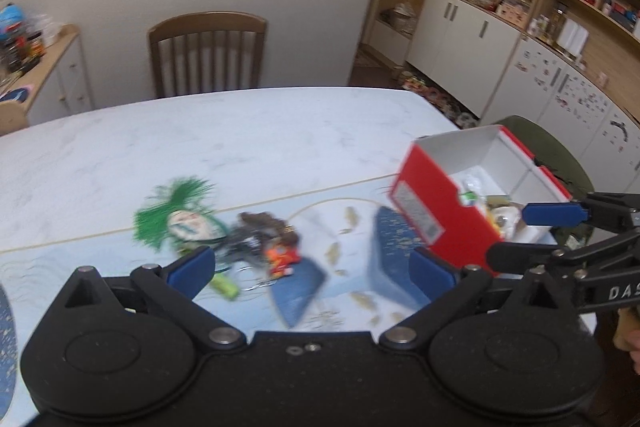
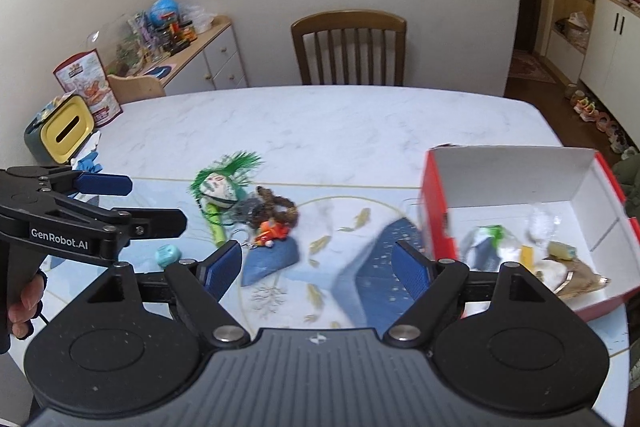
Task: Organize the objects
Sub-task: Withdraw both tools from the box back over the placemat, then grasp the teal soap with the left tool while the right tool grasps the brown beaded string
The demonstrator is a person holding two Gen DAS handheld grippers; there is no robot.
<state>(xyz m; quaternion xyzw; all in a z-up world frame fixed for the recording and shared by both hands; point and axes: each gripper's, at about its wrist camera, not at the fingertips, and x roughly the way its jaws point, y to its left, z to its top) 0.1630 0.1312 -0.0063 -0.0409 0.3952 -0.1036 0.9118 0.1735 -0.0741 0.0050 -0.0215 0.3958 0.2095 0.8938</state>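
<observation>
A pile of small things lies mid-table: a green-haired doll head (image 2: 224, 183) (image 1: 180, 219), a brown braided piece (image 2: 276, 209), an orange toy (image 2: 272, 231) (image 1: 282, 257), a green marker (image 2: 216, 227) and a teal ball (image 2: 167, 254). To the right stands an open red box (image 2: 436, 211) (image 1: 436, 211) with a white inside that holds several small items. My left gripper (image 1: 312, 273) (image 2: 152, 203) hovers open just short of the pile, holding nothing. My right gripper (image 2: 318, 269) (image 1: 512, 233) is open beside the box's near corner and holds nothing.
The white marble table (image 2: 320, 123) carries a blue fish-pattern mat (image 2: 360, 283). A wooden chair (image 2: 348, 47) stands at the far side. A yellow tissue box (image 2: 68, 131) sits at the table's left end, with a cluttered sideboard (image 2: 192, 43) behind it. Cabinets (image 1: 480, 39) line the right wall.
</observation>
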